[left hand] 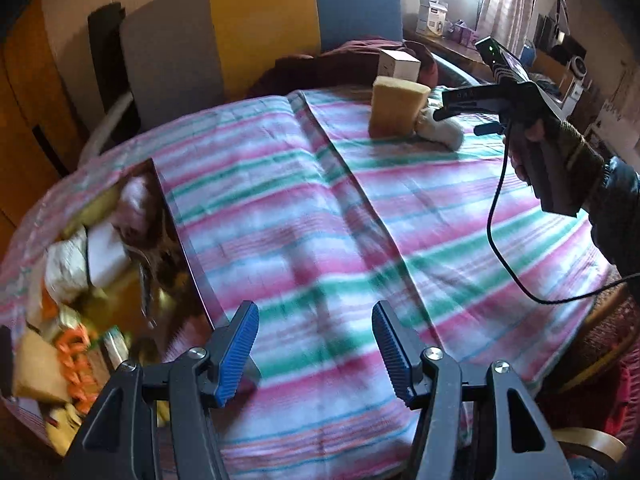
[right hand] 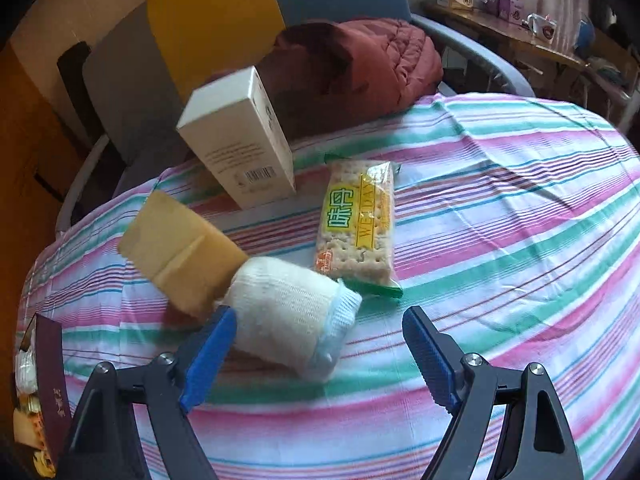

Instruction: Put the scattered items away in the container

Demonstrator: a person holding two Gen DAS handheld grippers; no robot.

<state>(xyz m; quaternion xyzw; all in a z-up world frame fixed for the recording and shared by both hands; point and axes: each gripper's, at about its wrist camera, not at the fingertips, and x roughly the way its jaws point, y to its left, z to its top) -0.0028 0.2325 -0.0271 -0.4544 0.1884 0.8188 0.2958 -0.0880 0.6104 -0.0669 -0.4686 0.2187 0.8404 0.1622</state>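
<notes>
On the striped cloth lie a rolled white sock (right hand: 288, 324), a yellow sponge (right hand: 180, 252), a white carton (right hand: 240, 140) and a cracker pack (right hand: 356, 224). My right gripper (right hand: 320, 332) is open and low over the sock, whose near end lies between the fingers, close to the left one. At the left sits the container (left hand: 176, 216), a dark maroon box that holds several items. My left gripper (left hand: 316, 344) hangs open and empty just right of the box. From the left wrist view the sponge (left hand: 396, 106), sock (left hand: 440, 132) and carton (left hand: 400, 65) sit far off.
A dark red padded jacket (right hand: 360, 64) lies on a chair beyond the table edge. Grey, yellow and blue chair backs (left hand: 260, 28) stand behind. A hand (left hand: 532, 136) holds the right gripper, and its black cable (left hand: 496, 216) dangles over the cloth. A cluttered desk (right hand: 500, 20) is at the far right.
</notes>
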